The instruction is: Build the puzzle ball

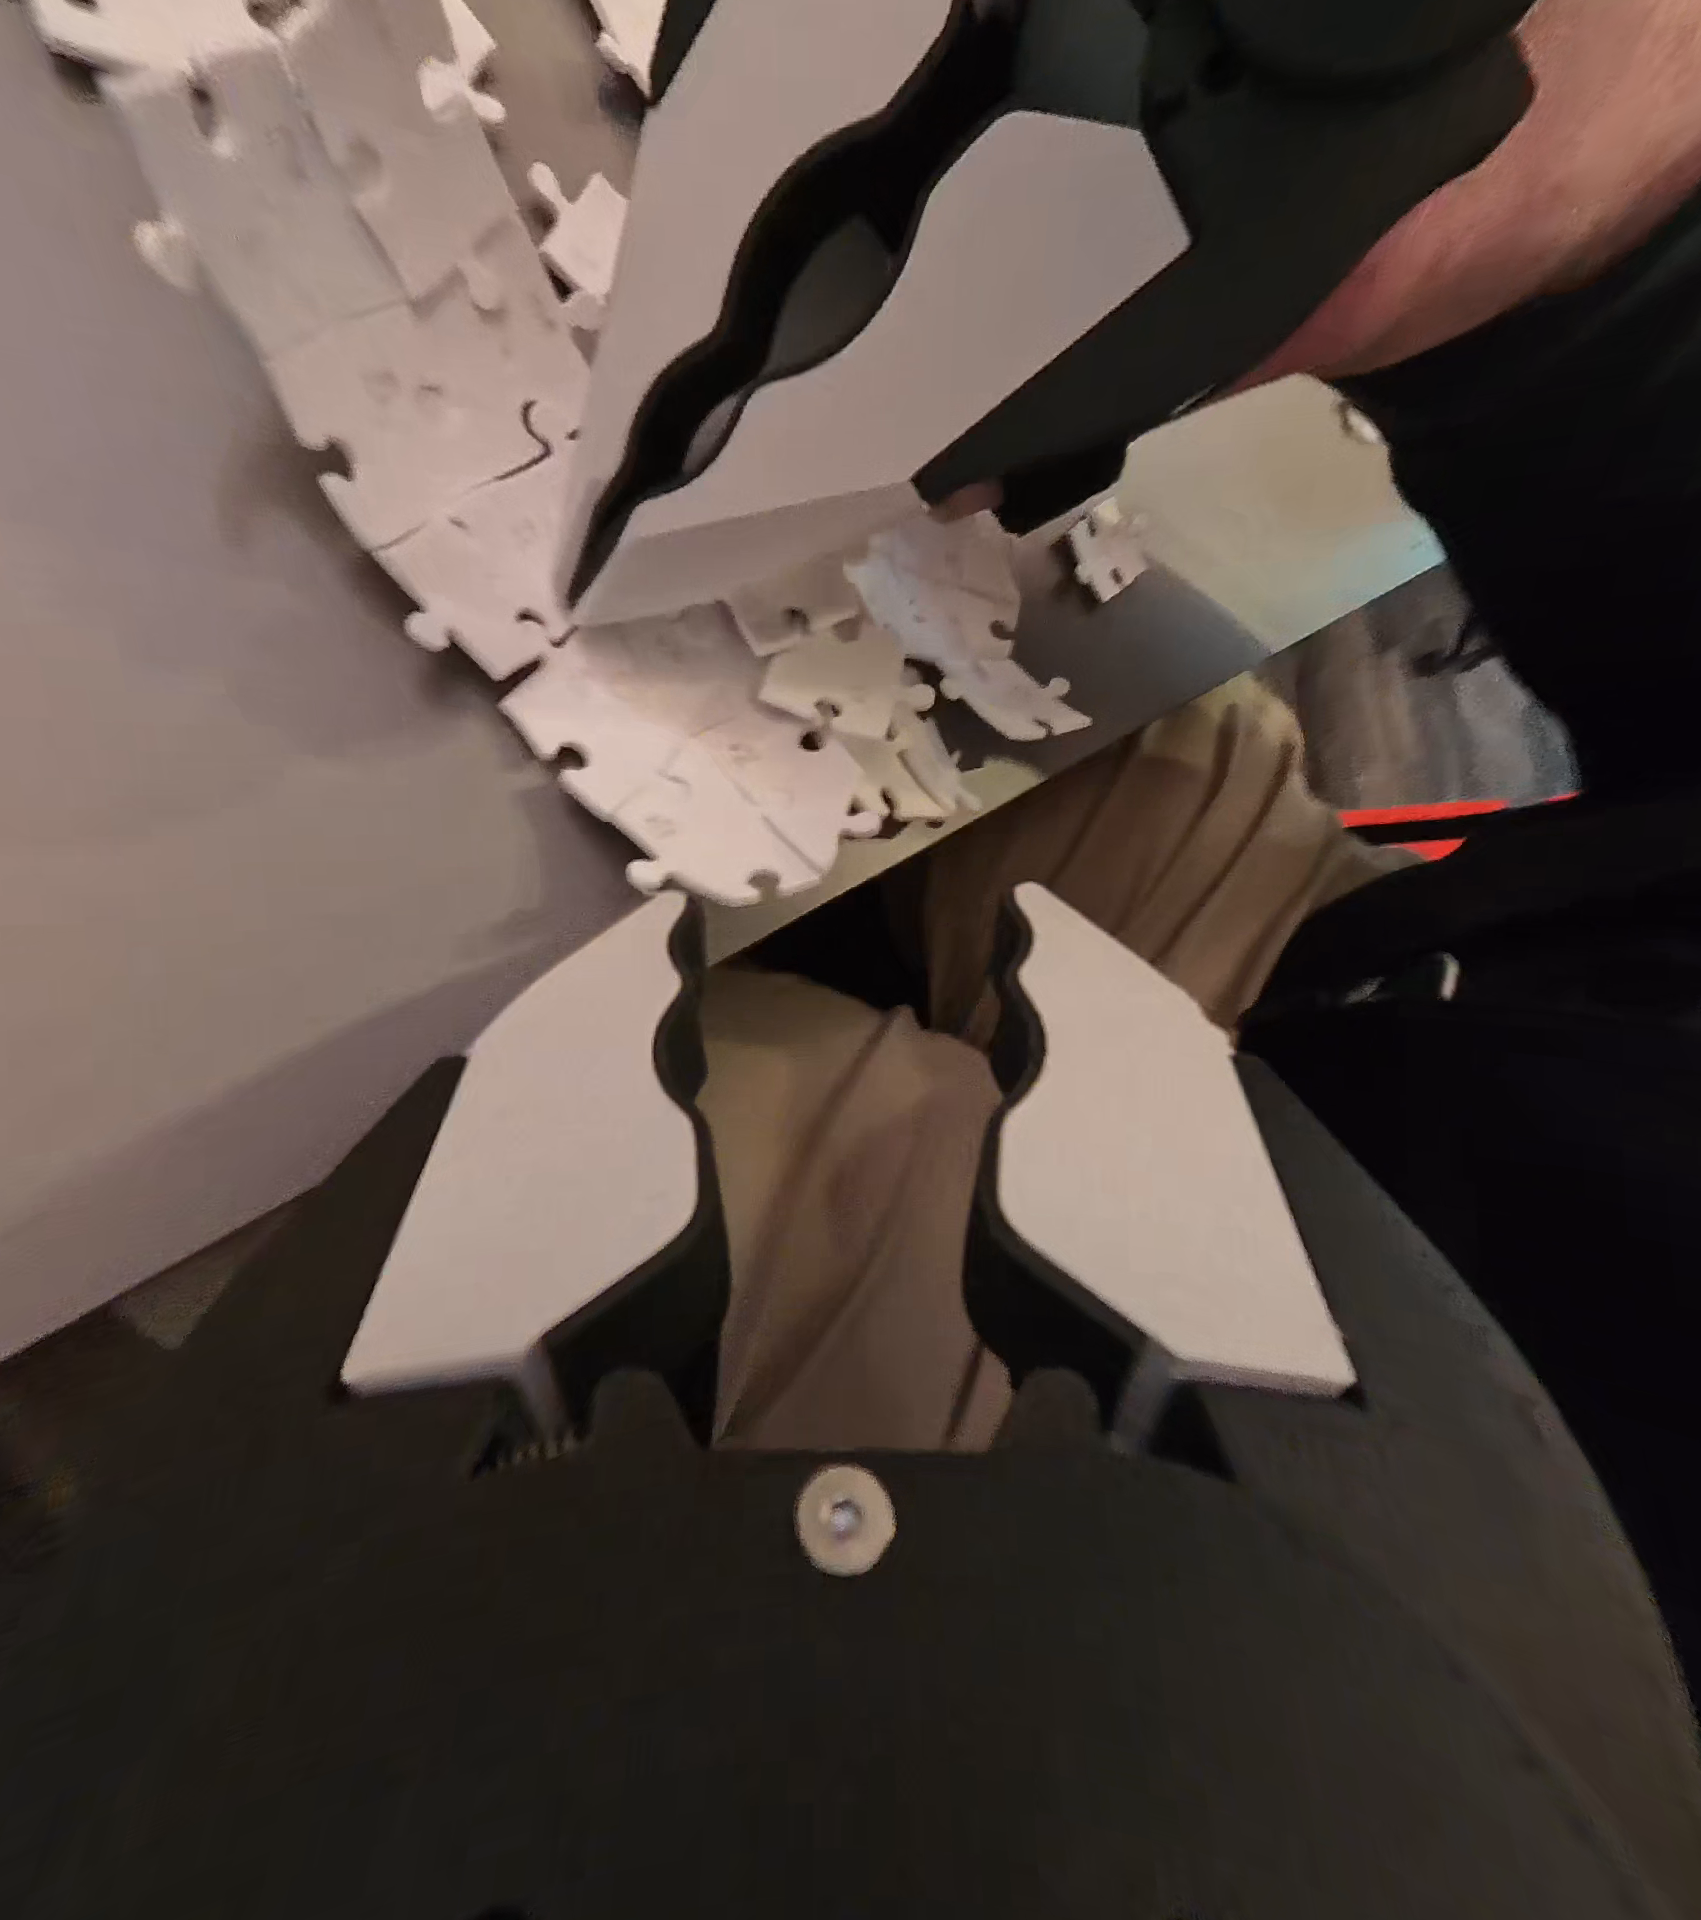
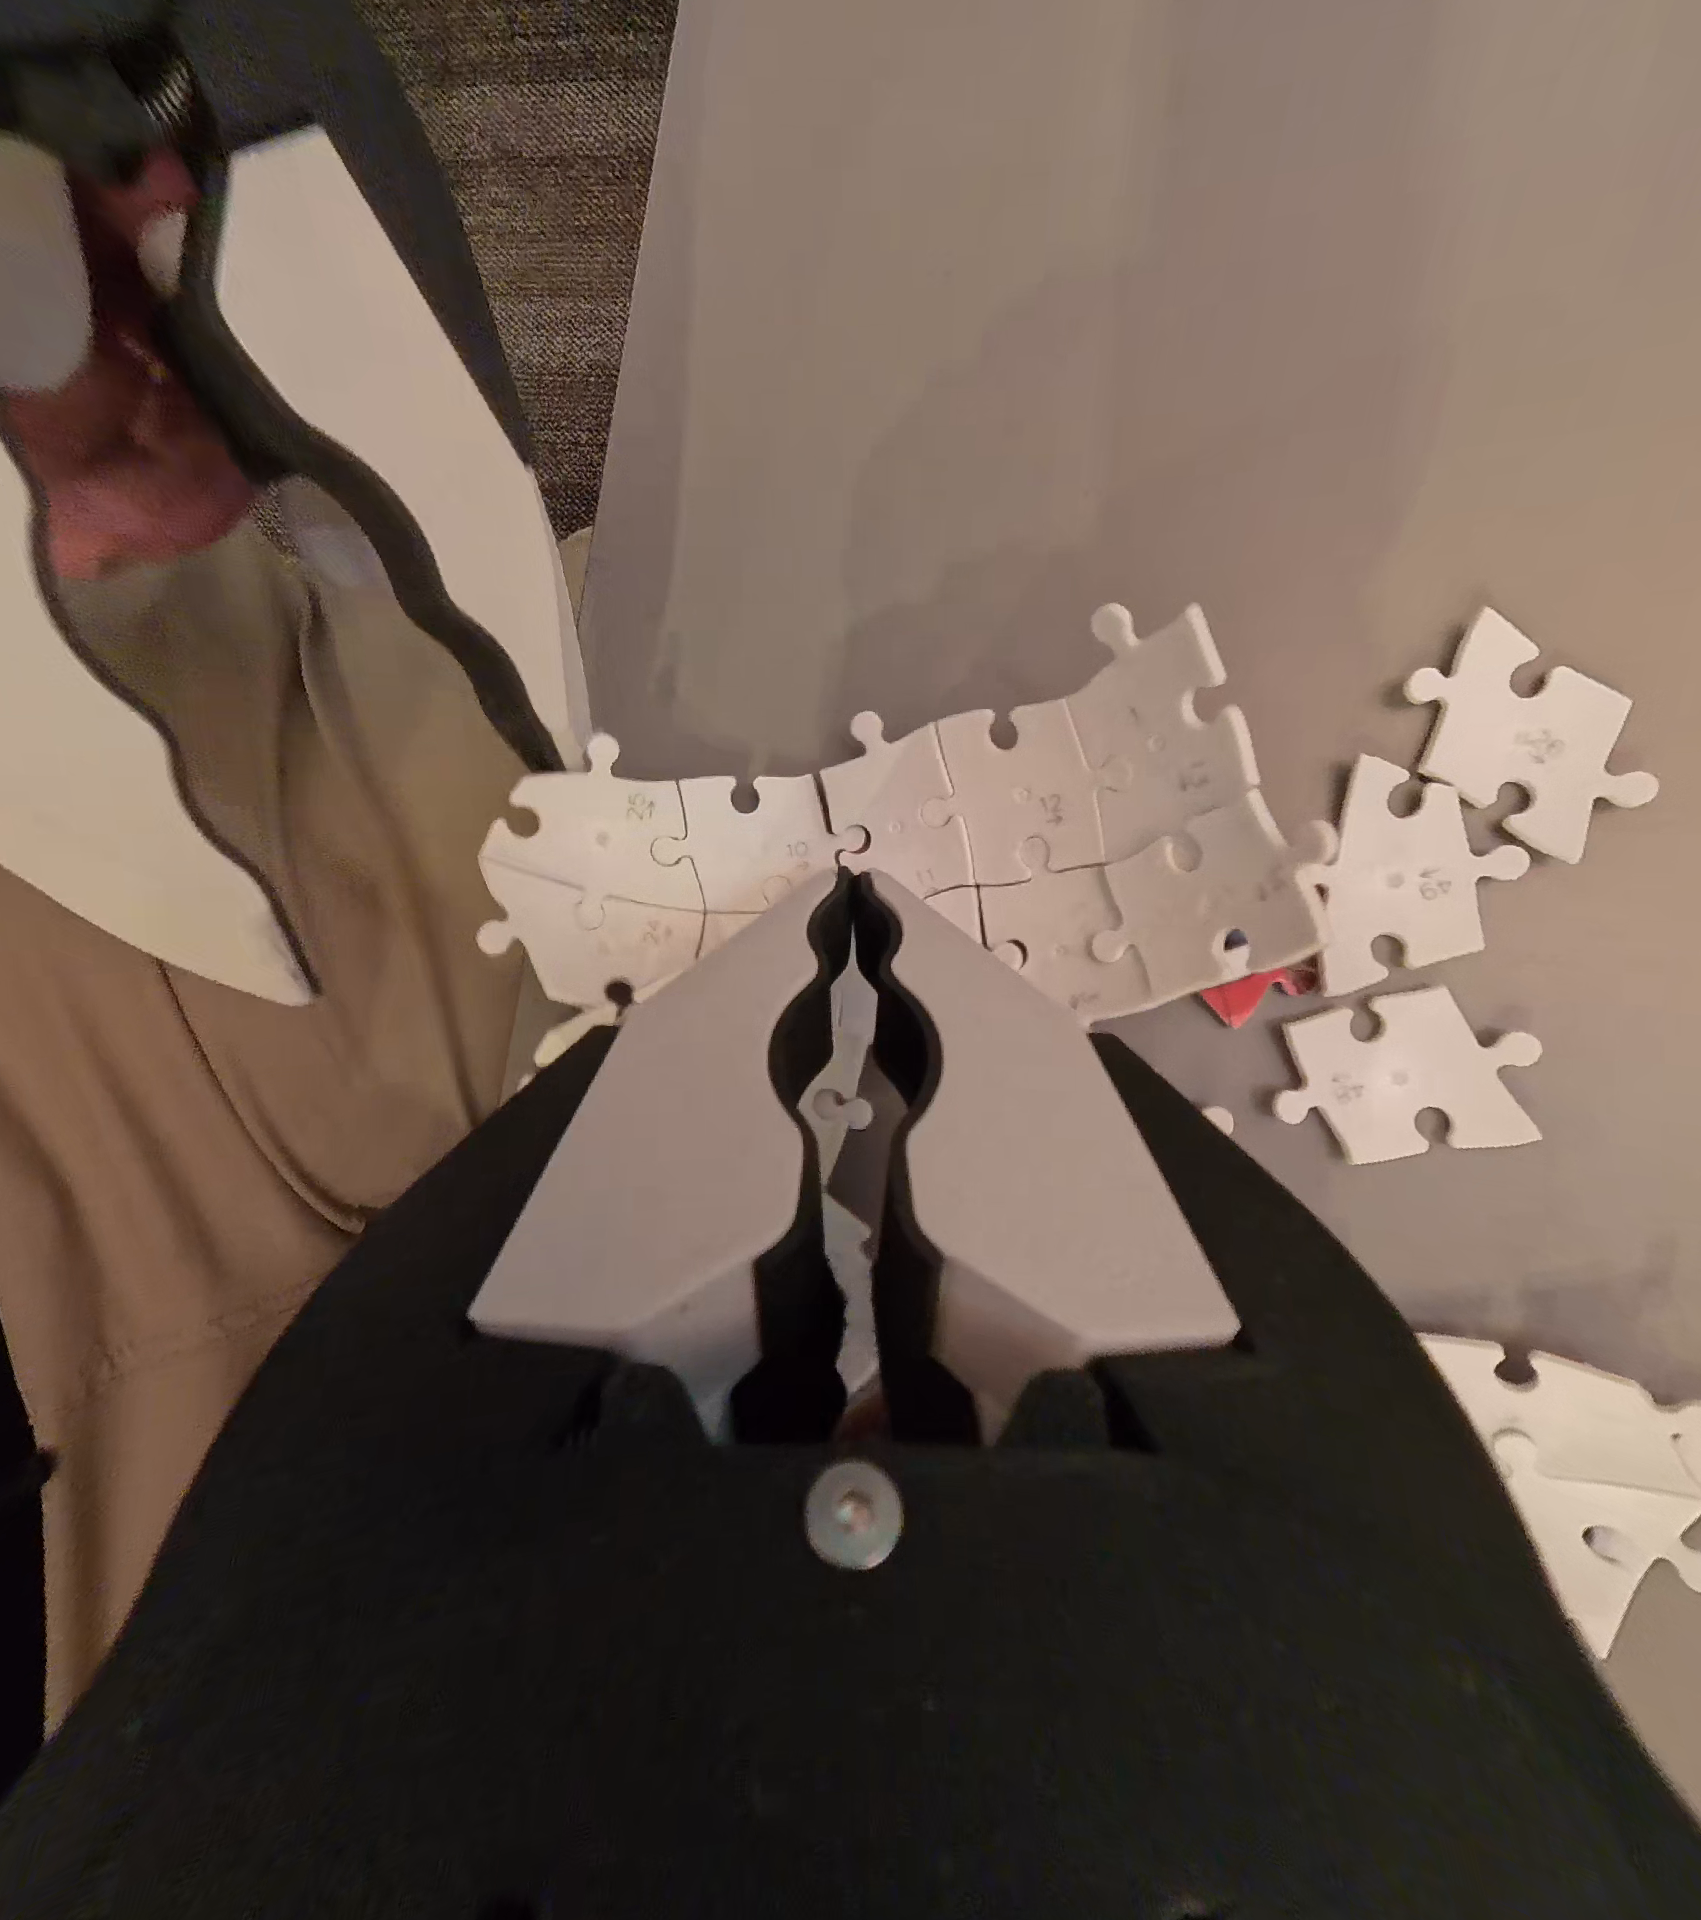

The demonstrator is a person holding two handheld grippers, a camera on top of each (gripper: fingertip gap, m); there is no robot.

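Now right gripper (image 2: 851, 883) fingers pressed together, tips down on the joined strip of white puzzle pieces (image 2: 929, 862) lying on the grey bench (image 2: 1137, 364); left gripper (image 1: 851, 914) fingers spread, empty, past the bench edge; loose pieces (image 2: 1526, 727) just beside the strip

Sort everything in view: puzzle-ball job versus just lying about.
Job:
- joined strip of white pieces
- loose pieces
- right claw, tips closed at the strip
- left claw, open, empty

Lying about:
- red scrap
- grey table
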